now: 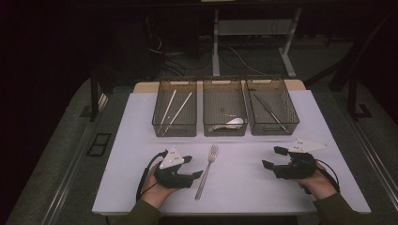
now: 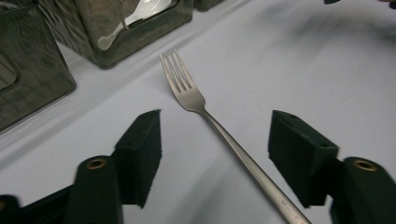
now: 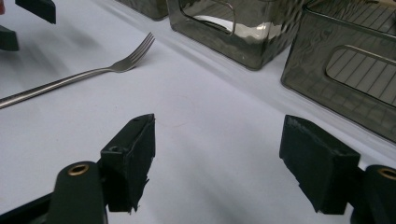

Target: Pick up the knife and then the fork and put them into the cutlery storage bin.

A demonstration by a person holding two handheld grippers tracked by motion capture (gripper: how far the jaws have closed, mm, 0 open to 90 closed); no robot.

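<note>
Lined up left gripper (image 2: 215, 158), jaws spread, astride fork (image 2: 219, 126) handle; next prob. lower & pinch; right gripper (image 3: 217, 163) spread, idle.

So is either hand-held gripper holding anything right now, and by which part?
Nothing is held. The left hand-held gripper stands open astride the fork handle; the right hand-held gripper is open.

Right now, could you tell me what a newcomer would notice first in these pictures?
A lone metal fork lies on the white table, tines toward three dark see-through bins in a row at the back. The left gripper sits beside its handle, fingers open to either side of it; the right gripper waits open, apart.
</note>
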